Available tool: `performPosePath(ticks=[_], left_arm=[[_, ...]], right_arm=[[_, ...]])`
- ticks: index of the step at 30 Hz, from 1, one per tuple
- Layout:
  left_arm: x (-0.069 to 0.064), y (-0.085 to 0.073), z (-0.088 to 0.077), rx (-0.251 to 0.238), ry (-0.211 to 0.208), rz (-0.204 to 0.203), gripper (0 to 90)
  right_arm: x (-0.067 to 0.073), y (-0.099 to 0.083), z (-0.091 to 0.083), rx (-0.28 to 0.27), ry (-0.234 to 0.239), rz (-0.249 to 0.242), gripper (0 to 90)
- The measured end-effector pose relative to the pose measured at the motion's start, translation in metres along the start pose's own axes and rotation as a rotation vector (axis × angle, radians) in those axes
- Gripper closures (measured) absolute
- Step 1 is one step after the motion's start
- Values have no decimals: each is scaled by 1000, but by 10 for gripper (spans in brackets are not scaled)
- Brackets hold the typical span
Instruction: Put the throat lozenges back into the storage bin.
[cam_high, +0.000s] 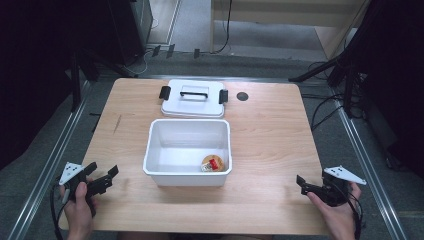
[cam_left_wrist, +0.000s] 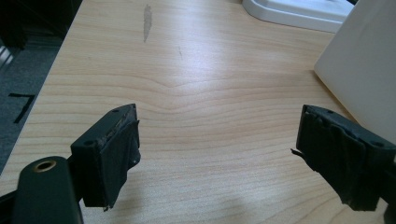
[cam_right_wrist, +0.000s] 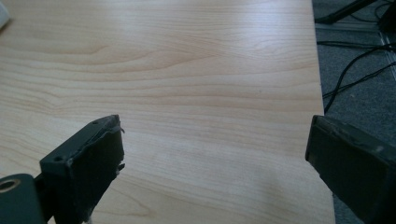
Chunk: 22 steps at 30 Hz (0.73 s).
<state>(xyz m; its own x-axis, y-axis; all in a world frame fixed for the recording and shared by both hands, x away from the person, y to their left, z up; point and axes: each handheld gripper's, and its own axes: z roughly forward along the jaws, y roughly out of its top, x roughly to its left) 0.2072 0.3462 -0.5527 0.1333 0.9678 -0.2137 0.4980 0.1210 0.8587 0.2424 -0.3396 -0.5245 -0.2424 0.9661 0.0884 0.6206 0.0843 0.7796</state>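
A white open bin (cam_high: 155, 150) stands in the middle of the wooden table (cam_high: 270, 145). Inside it, at the near right corner, lies a small round packet with a red label (cam_high: 212, 163). Its white lid (cam_high: 192, 100), with a black handle and black side clips, lies flat just behind the bin. My left gripper (cam_high: 104, 171) rests low at the table's near left, open with nothing between its jaws (cam_left_wrist: 217, 116); the bin's wall (cam_left_wrist: 364, 70) rises to its right. My right gripper (cam_high: 303, 184) sits at the near right, also open and empty (cam_right_wrist: 214, 126), over bare wood.
A small black round disc (cam_high: 242, 96) lies on the table right of the lid. A grey smear (cam_left_wrist: 147, 21) marks the wood ahead of the left gripper. The table's right edge (cam_right_wrist: 320, 84) runs close to the right gripper, with cables on the floor beyond it.
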Motion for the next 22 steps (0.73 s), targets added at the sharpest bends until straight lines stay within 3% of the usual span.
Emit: performPosePath(ticks=[4,9,12,16,22], left_arm=[[0,0,0,-1,-1,1,140],[0,0,0,-1,0,3,140],[-1,0,0,-2,1,8,140],[-1,0,0,0,1,9,140],[-1,0,0,1,5,9,140]], right_arm=[[-7,-14,-3,-59,-17,55,48],[-13,-31,-6,-84,-28,94,52],[-18,-36,-13,-137,-23,150,65],[-22,-39,-17,-166,-16,189,67],[-21,-38,-16,-168,-27,189,112]])
